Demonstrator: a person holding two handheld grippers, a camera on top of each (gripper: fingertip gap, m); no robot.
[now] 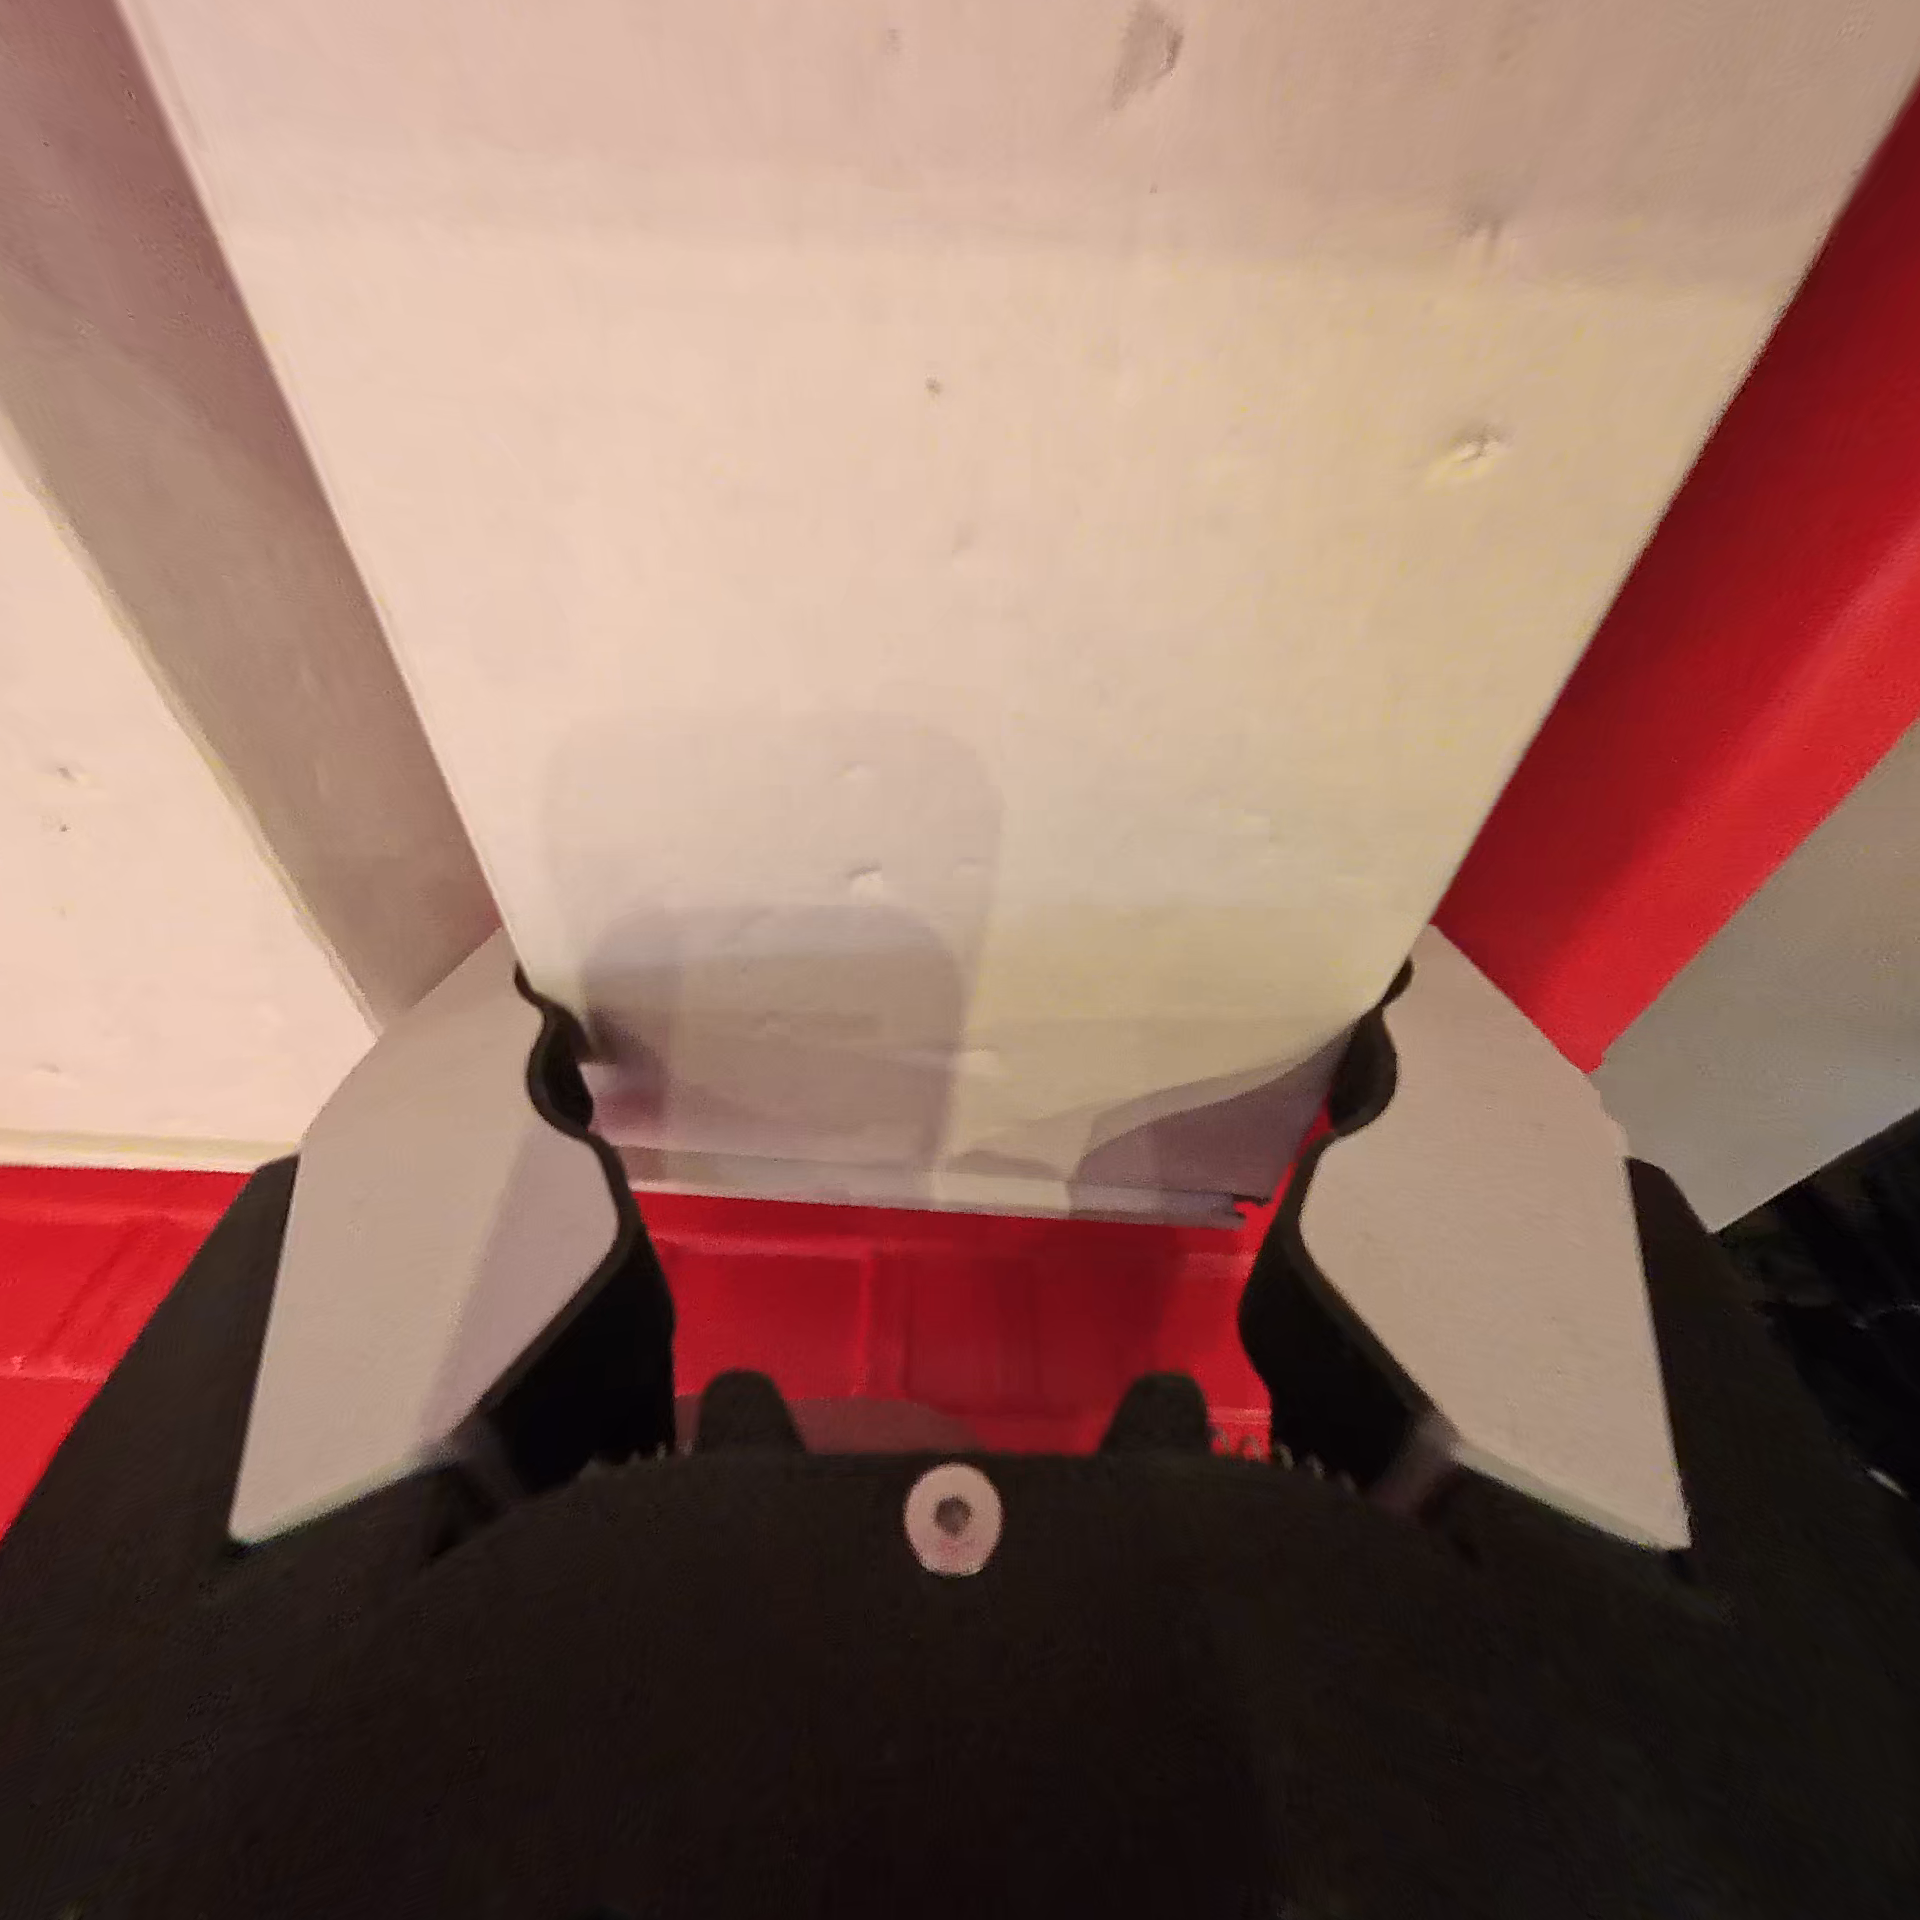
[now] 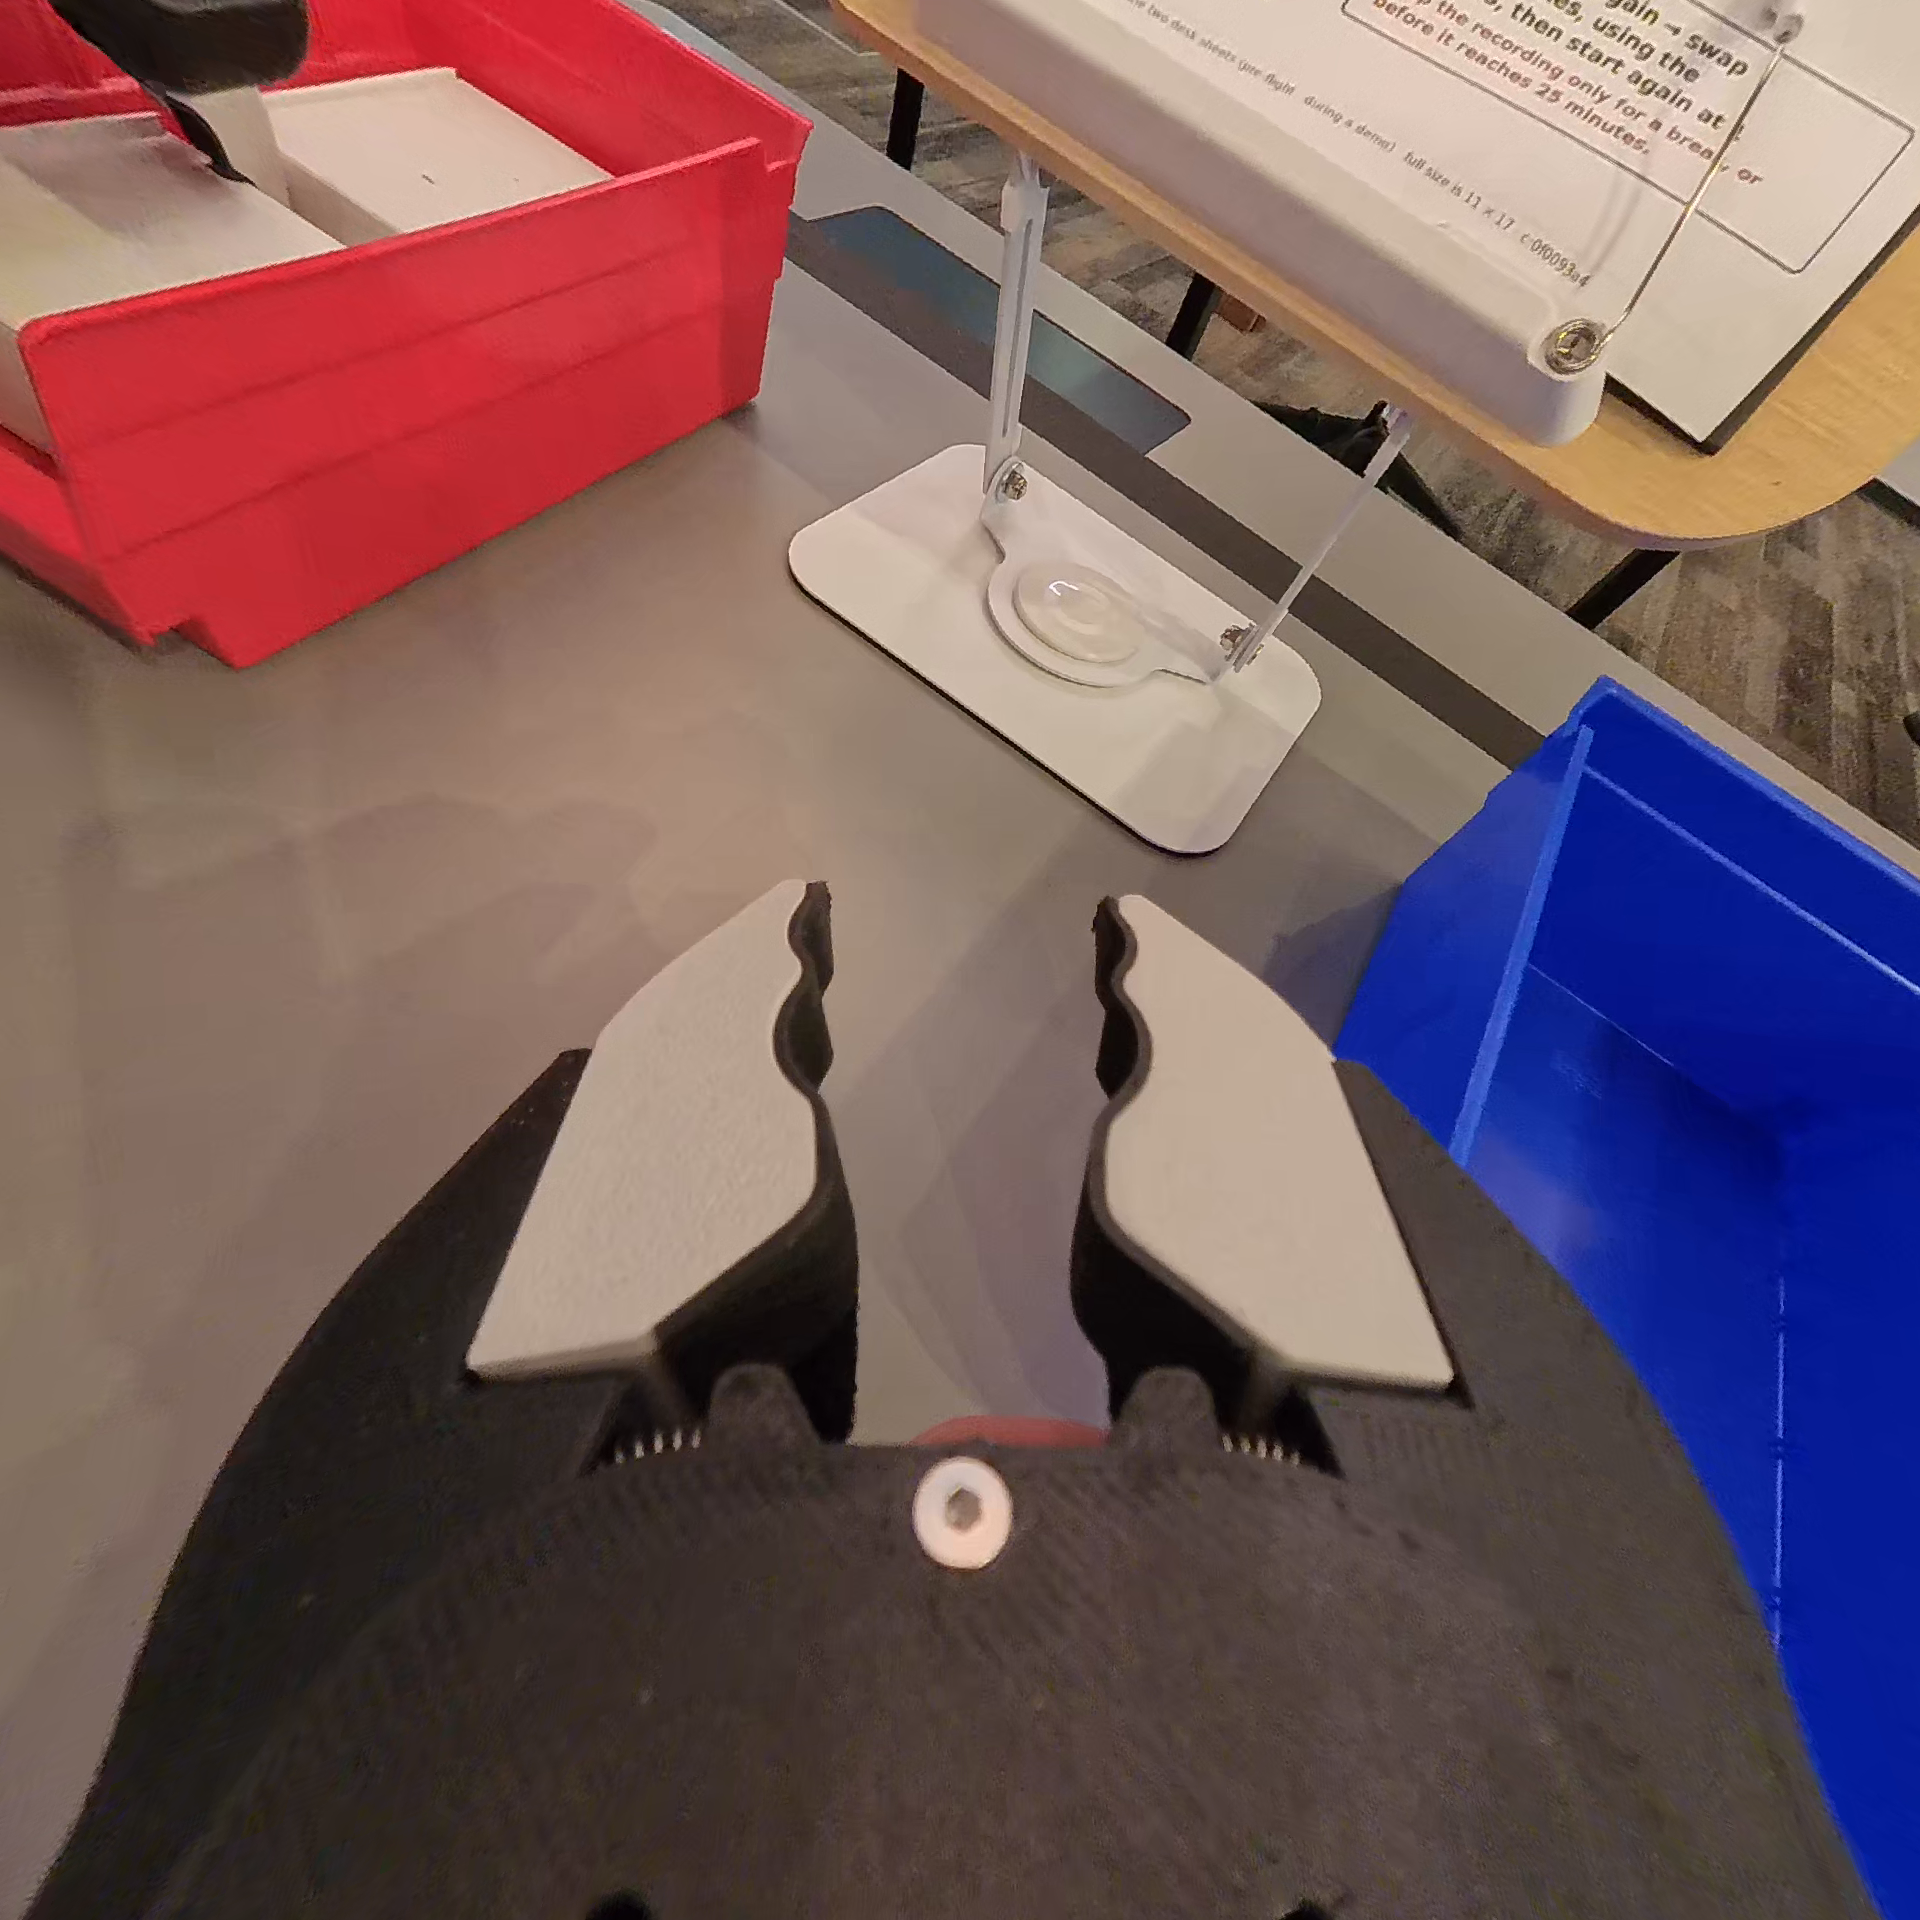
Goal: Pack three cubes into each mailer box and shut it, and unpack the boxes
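A white mailer box [image 1: 831, 468] fills the left wrist view, lying shut inside the red bin [image 1: 1662, 623]. My left gripper [image 1: 961, 1023] is spread wide across the box's near end, with both fingertips pressed against its side edges. A second white box [image 1: 156, 883] lies beside it on the left. In the right wrist view the red bin [image 2: 395, 416] stands at the far left with white boxes [image 2: 436, 177] in it, and the left gripper [image 2: 223, 145] reaches into it. My right gripper [image 2: 961, 914] is open and empty above the grey table [image 2: 416, 831]. No cubes show.
A blue bin [image 2: 1662, 1039] stands close to the right of my right gripper. A white stand base [image 2: 1091, 707] sits ahead, carrying a tilted board with a printed sheet [image 2: 1403, 156]. The table's far edge runs behind it.
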